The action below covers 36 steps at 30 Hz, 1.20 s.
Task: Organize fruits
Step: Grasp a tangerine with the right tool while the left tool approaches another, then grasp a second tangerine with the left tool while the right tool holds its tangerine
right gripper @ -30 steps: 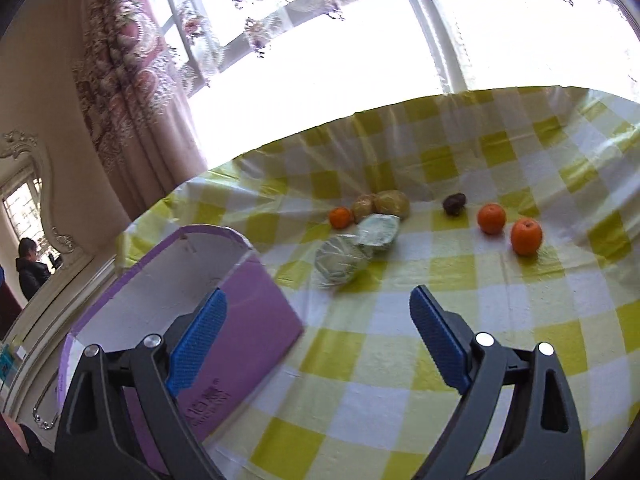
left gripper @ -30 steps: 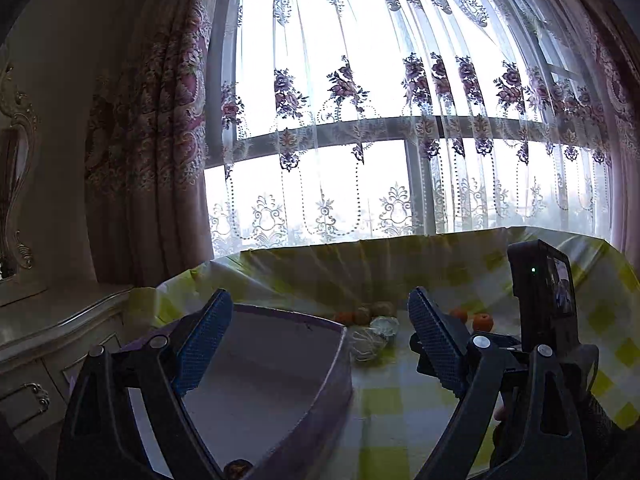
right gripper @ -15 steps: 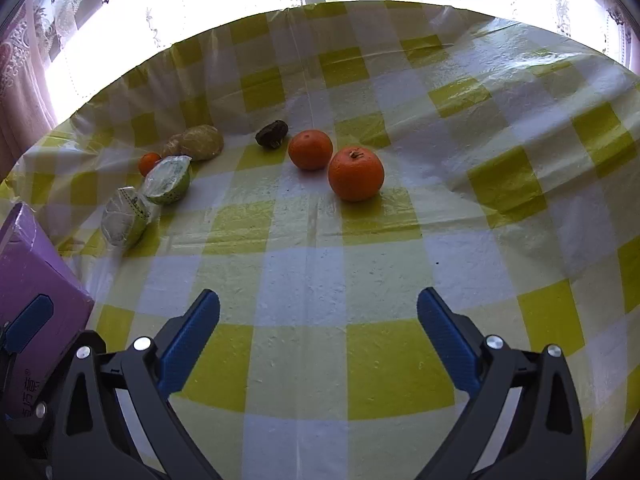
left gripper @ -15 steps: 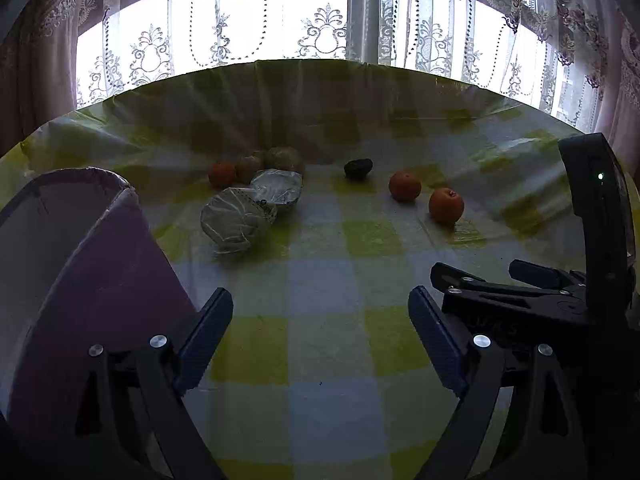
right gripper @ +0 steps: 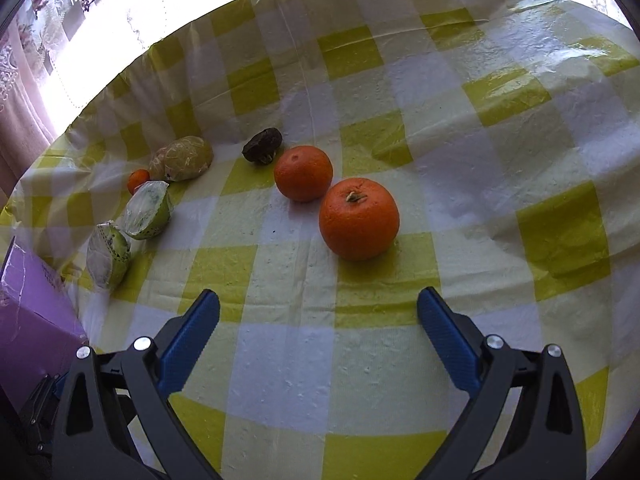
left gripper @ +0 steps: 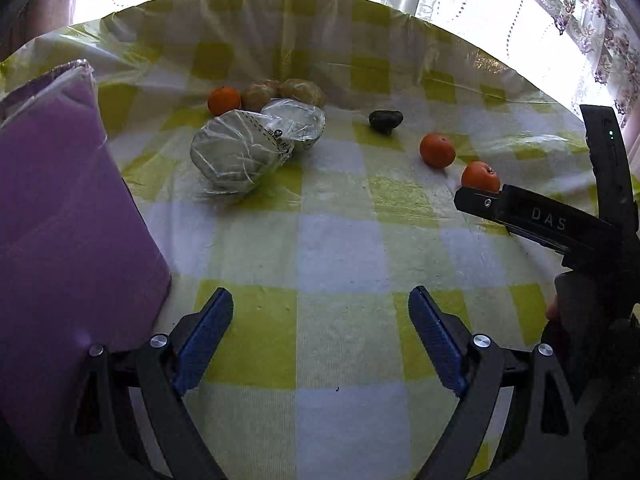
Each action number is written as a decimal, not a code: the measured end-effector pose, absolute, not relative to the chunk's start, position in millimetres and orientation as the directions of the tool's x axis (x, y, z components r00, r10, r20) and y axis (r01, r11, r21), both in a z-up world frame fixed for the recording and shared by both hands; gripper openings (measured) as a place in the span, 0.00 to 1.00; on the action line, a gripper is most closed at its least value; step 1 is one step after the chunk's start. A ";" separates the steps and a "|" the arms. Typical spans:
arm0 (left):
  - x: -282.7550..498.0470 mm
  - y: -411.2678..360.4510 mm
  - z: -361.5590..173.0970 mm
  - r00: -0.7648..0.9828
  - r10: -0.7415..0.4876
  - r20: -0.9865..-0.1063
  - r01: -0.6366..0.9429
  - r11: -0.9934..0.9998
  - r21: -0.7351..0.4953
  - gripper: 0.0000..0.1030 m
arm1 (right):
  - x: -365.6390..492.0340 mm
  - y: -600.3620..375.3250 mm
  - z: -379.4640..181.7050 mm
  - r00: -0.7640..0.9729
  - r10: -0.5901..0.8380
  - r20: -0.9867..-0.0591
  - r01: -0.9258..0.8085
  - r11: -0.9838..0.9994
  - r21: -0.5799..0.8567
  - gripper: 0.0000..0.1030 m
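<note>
Two oranges lie on the yellow-checked tablecloth [right gripper: 480,160]: a large orange [right gripper: 359,219] just ahead of my open, empty right gripper [right gripper: 318,308], and a second orange [right gripper: 303,173] behind it. A dark fruit [right gripper: 262,146], a small orange [right gripper: 138,181], a brownish wrapped fruit [right gripper: 182,159] and two plastic-wrapped green fruits [right gripper: 146,210] [right gripper: 108,256] lie to the left. My left gripper [left gripper: 320,308] is open and empty over the cloth; the wrapped fruits [left gripper: 240,152] lie ahead of it. The purple box [left gripper: 60,208] stands at its left.
The right gripper's black body [left gripper: 560,232] reaches into the left wrist view at the right, partly covering an orange [left gripper: 480,176]. The table's far edge meets a bright window with lace curtains [left gripper: 580,12]. The purple box's corner [right gripper: 28,320] shows at lower left in the right wrist view.
Both grippers have tilted down from the window toward the table and moved forward. The right gripper has swung right and come close to the two oranges. Both stay open.
</note>
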State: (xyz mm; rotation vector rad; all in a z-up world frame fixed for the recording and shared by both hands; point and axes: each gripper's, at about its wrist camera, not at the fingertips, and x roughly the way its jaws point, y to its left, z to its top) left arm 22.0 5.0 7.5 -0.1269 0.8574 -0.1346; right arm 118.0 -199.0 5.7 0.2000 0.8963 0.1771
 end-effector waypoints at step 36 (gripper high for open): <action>28.6 -1.9 4.5 0.631 -0.133 -0.765 0.065 0.991 -0.118 0.84 | 101.0 -254.6 6.7 0.664 0.128 -0.737 0.095 0.963 0.254 0.43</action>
